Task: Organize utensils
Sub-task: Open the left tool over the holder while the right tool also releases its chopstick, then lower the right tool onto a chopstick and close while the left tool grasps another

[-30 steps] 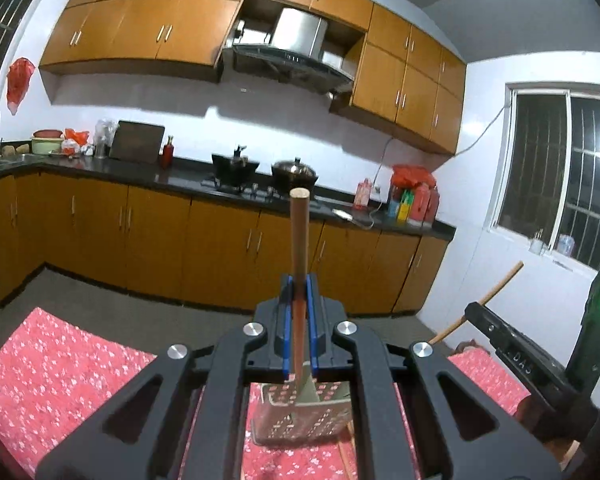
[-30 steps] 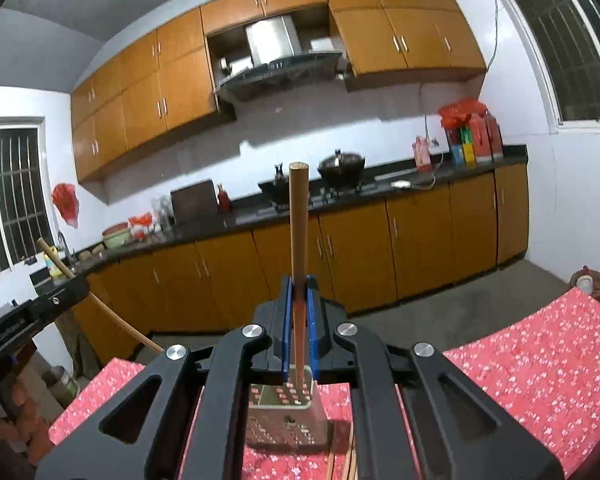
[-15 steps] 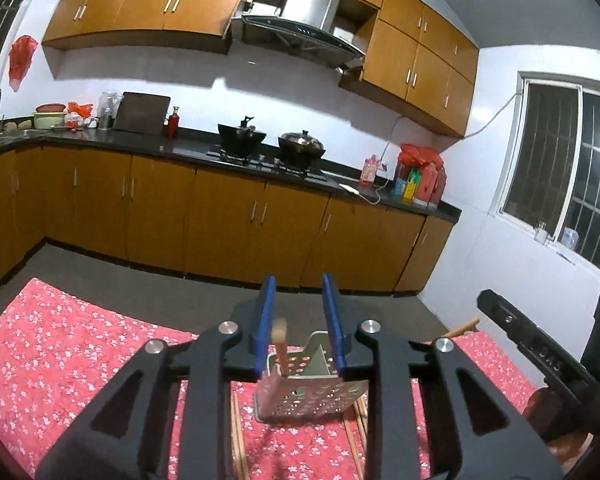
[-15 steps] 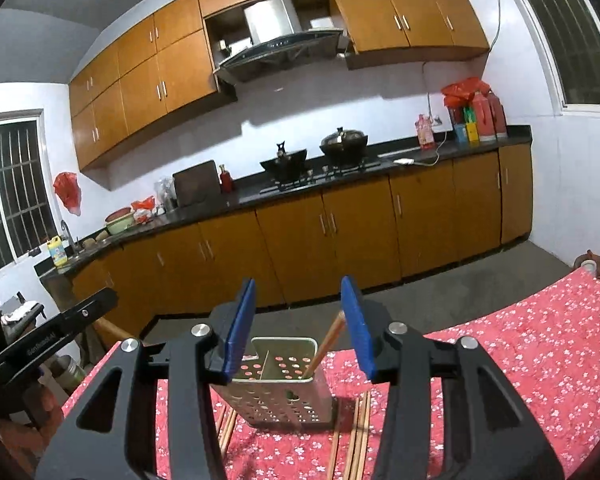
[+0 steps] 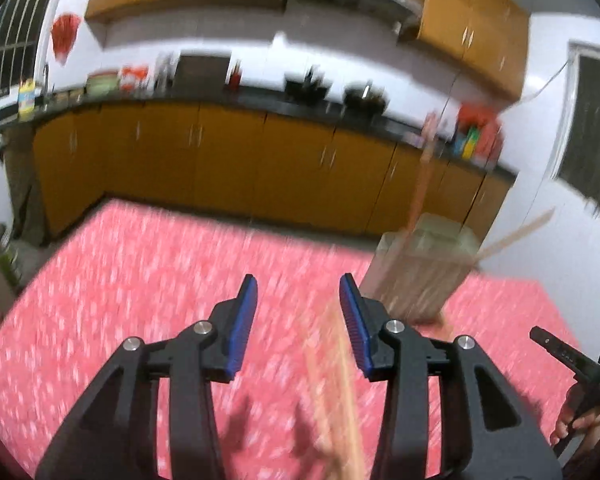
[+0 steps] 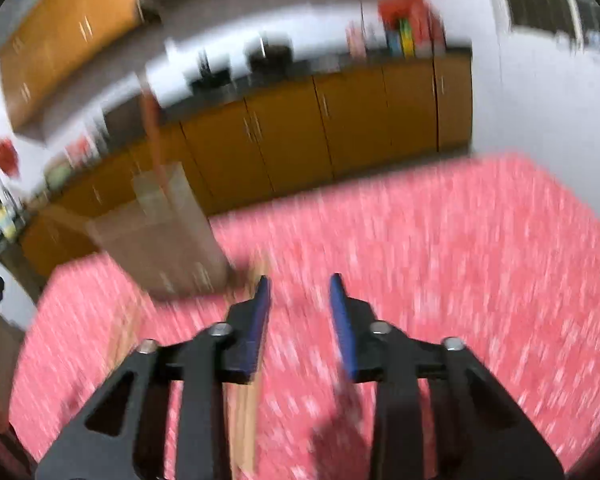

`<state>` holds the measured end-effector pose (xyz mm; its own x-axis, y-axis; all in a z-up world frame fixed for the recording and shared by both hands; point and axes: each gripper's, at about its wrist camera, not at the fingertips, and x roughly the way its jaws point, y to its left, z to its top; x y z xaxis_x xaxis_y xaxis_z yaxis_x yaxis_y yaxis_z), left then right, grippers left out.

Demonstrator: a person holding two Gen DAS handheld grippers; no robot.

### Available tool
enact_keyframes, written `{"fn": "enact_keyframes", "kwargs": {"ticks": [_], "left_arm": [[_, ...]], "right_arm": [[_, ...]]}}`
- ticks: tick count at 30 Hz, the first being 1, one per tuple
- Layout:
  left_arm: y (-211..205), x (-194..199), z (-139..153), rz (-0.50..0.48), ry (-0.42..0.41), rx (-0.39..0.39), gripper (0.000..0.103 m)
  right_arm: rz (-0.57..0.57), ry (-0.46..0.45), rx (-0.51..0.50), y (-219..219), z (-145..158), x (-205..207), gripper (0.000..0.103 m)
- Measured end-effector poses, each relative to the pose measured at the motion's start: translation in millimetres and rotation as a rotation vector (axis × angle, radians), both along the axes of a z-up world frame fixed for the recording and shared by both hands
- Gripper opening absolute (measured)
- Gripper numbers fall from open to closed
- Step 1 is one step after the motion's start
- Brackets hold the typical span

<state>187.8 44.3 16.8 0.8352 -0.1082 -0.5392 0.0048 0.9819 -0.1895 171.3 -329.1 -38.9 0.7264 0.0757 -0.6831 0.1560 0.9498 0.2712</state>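
Both my hand-held grippers are empty: left hand-held gripper (image 5: 298, 308) opening, right hand-held gripper (image 6: 300, 300) closing; blurred chopsticks (image 5: 336, 400) at six o'clock risk being missed.

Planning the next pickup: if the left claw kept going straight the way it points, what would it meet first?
Probably the red floral tablecloth: nothing lies between the opening left claw jaws. Chopsticks lie right of that line, though blur hides depth.

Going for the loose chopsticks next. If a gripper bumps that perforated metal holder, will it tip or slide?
Probably tips easily: the holder stands tall and narrow on the soft red tablecloth. Two long chopsticks lean out above its rim, which likely raises its balance point. It looks like thin metal, so probably light enough to shift.
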Motion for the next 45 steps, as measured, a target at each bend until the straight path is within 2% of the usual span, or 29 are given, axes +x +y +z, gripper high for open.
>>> {"fn": "enact_keyframes", "kwargs": {"ticks": [3, 8, 11, 25, 28, 31, 34, 39, 45], "left_arm": [[6, 0, -40, 0.006, 0.118, -0.007, 0.043], [7, -3, -75, 0.005, 0.21, -0.039, 0.043], [8, -5, -87, 0.002, 0.228, -0.047, 0.043], [-12, -8, -103, -0.042, 0.272, -0.045, 0.043], [-15, -8, -105, -0.057, 0.28, -0.05, 0.043], [-21, -8, -107, -0.085, 0.286, -0.053, 0.042], [-25, -8, -110, -0.106, 0.292, -0.05, 0.037], [-34, -7, -115, -0.137, 0.31, -0.038, 0.028], [-48, -2, -123, -0.157, 0.337, 0.016, 0.02]], "right_arm": [[0.052, 0.088, 0.038, 13, -32, 1, 0.02], [0.116, 0.12, 0.037, 40, -53, 1, 0.02], [0.133, 0.122, 0.036, 49, -56, 4, 0.02], [0.149, 0.121, -0.078, 61, -62, 5, 0.019], [0.133, 0.125, -0.126, 61, -63, 7, 0.008], [0.059, 0.123, -0.118, 46, -63, 8, 0.008], [0.029, 0.121, -0.096, 36, -64, 9, 0.008], [0.035, 0.114, -0.129, 40, -65, 8, 0.008], [0.038, 0.11, -0.128, 40, -66, 9, 0.008]]}}
